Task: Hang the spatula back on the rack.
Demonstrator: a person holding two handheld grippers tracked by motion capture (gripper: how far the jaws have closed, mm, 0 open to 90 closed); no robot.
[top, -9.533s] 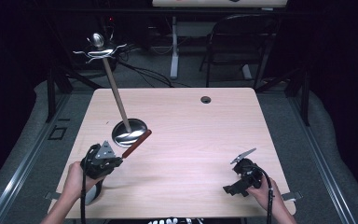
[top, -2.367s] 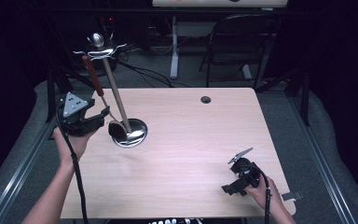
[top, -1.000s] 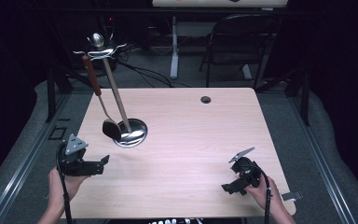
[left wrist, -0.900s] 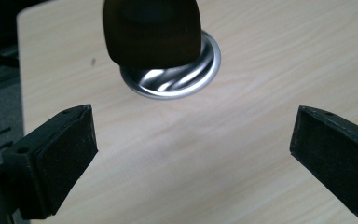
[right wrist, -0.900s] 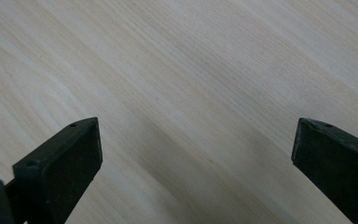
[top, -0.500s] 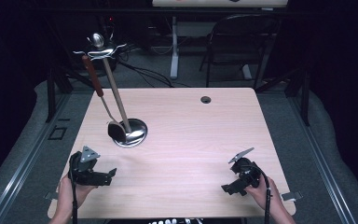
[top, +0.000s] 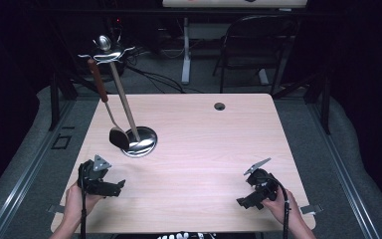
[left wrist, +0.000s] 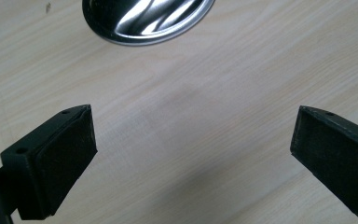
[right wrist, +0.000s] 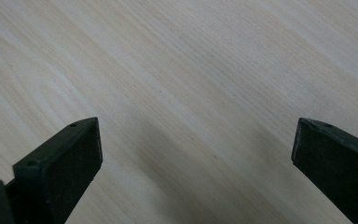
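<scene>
A metal utensil stand with a round shiny base point(top: 140, 142) and a slanting pole point(top: 123, 102) rises at the table's left. From a hook at its top point(top: 102, 54) hangs a spatula point(top: 104, 107) with a reddish-brown handle and a dark blade just above the base. My left gripper point(top: 114, 188) rests low at the table's front left, open and holding nothing; the left gripper view has the stand's base point(left wrist: 147, 21) beyond its jaws. At the front right, my right gripper point(top: 246, 200) is open over bare wood point(right wrist: 191, 93).
The light wooden table point(top: 214, 149) has a small dark grommet hole point(top: 220, 106) near its far edge. Behind the table stand a chair point(top: 251, 45) and cables on a dark floor.
The spatula went from my left gripper at the table's front onto the stand's top hook. My left gripper let go and came back down to the front left. The right gripper stayed put.
</scene>
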